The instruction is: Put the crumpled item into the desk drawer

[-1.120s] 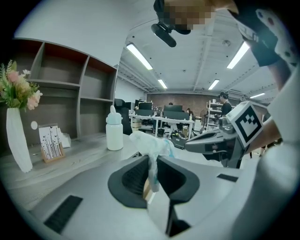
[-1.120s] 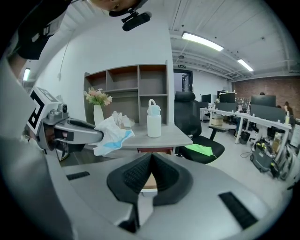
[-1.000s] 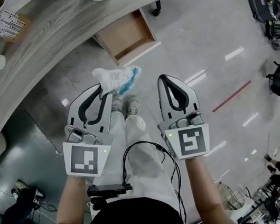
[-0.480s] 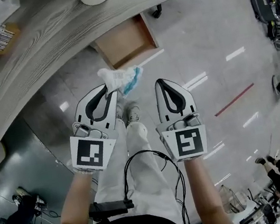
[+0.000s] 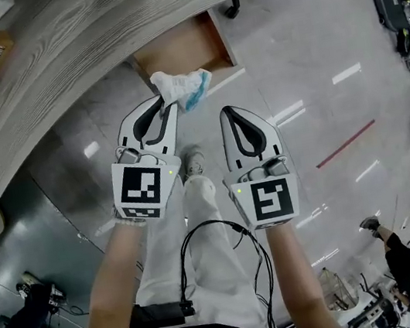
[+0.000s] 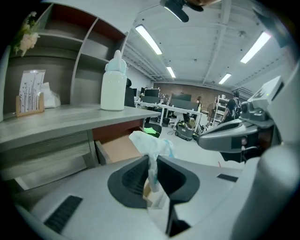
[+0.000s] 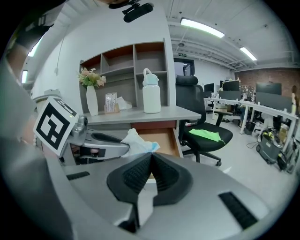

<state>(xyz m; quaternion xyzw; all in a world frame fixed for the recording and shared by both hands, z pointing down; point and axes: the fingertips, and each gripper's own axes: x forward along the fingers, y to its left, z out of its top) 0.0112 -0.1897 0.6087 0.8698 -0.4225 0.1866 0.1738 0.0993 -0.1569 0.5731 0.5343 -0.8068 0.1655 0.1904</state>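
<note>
- The crumpled item (image 5: 182, 88), a white wad with a blue streak, is up in the air. The left gripper (image 5: 170, 107) has it pinched by its lower tail. The jaws stand narrow and press on that tail, and most of the wad bunches out beyond the tips.
- The right gripper (image 5: 232, 112) is just beside the left one, at about three o'clock of it. Its jaws are closed together with nothing between them.
- The drawer (image 5: 184, 54) stands pulled out from under the desk (image 5: 53, 60), at twelve o'clock from the wad in the head view. Its wooden bottom looks bare.
- From above, the wad overlaps the drawer's front edge. How high it hangs over that edge I cannot tell.
- I'd judge the task past its midpoint: the wad is in hand, the drawer is open, and the two are near each other.
- What is left, as I read it, is to carry the wad over the drawer's bottom, open the left jaws and let it drop in.
- A white bottle (image 6: 114, 82) stands on the desk above the drawer. An office chair (image 7: 201, 133) sits at about two o'clock, clear of the way.
</note>
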